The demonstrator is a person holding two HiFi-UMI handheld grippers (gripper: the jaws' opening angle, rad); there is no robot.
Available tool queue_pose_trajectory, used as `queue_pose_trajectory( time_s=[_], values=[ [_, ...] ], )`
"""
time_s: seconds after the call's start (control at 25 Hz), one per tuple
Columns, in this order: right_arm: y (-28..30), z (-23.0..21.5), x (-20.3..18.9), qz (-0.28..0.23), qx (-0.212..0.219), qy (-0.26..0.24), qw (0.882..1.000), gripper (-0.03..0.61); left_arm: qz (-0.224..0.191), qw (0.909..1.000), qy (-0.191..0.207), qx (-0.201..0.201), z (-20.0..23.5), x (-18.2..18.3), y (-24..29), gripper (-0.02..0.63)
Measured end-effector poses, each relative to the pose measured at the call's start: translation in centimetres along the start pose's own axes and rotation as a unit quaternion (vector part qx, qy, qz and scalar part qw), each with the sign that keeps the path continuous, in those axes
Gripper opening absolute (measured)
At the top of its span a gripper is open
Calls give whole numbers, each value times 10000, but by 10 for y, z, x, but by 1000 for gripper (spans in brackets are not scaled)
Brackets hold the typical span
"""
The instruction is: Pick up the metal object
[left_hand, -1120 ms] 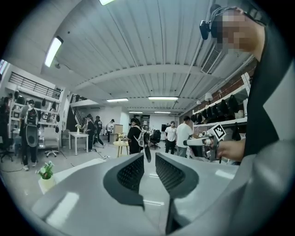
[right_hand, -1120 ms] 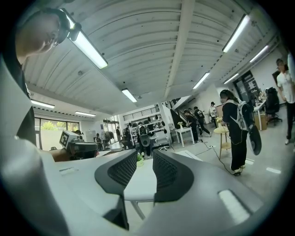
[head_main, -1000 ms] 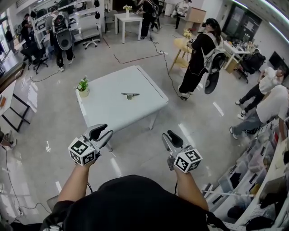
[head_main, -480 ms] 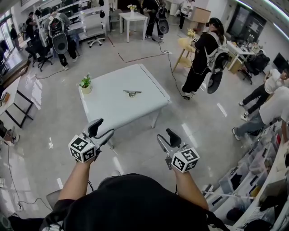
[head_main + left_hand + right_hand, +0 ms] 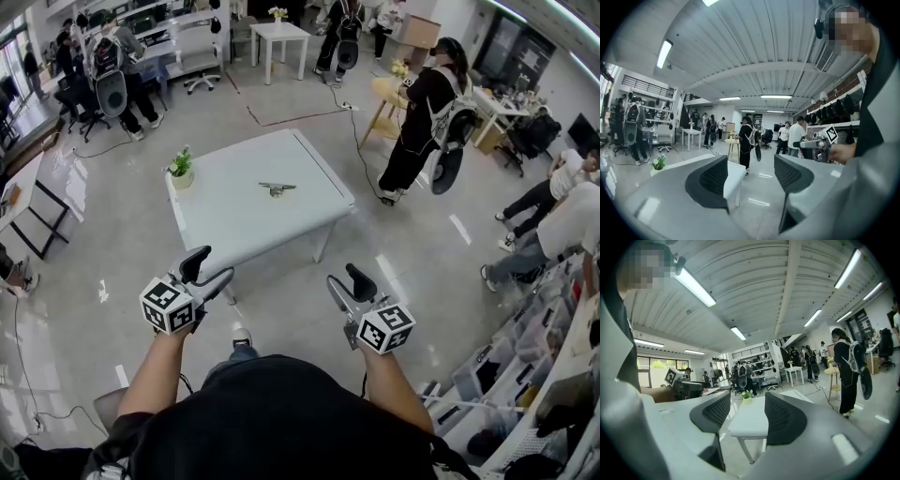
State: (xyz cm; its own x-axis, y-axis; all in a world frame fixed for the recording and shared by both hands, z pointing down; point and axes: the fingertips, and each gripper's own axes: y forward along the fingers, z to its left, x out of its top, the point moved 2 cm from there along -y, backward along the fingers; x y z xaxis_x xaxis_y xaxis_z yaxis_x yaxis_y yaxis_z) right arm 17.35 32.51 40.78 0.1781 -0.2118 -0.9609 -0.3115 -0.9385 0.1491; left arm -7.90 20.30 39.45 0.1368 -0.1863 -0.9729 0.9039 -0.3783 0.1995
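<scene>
Left tongs (image 5: pixel 217 265) apart | right tongs (image 5: pixel 343 279) apart | metal object (image 5: pixel 277 188) on table (image 5: pixel 228 217)

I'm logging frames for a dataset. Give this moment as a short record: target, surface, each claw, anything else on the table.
target: metal object, lying on the table, untouched
surface: white table, ahead of the person
left claw: open, empty, short of the table
right claw: open, empty, short of the table
also on table: potted plant, near a far corner
</scene>
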Motion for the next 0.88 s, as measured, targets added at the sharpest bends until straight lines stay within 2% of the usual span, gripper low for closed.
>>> queue_pose_trajectory(
  time_s=[0.44, 0.88],
  values=[
    [12, -11, 8, 36, -195, -40, 9998, 259, -48, 9996, -214, -173, 17, -3, 4, 299],
    [59, -6, 5, 125, -223, -9, 9997, 259, -12, 9989, -455, -146, 64, -16, 1, 301]
  ],
)
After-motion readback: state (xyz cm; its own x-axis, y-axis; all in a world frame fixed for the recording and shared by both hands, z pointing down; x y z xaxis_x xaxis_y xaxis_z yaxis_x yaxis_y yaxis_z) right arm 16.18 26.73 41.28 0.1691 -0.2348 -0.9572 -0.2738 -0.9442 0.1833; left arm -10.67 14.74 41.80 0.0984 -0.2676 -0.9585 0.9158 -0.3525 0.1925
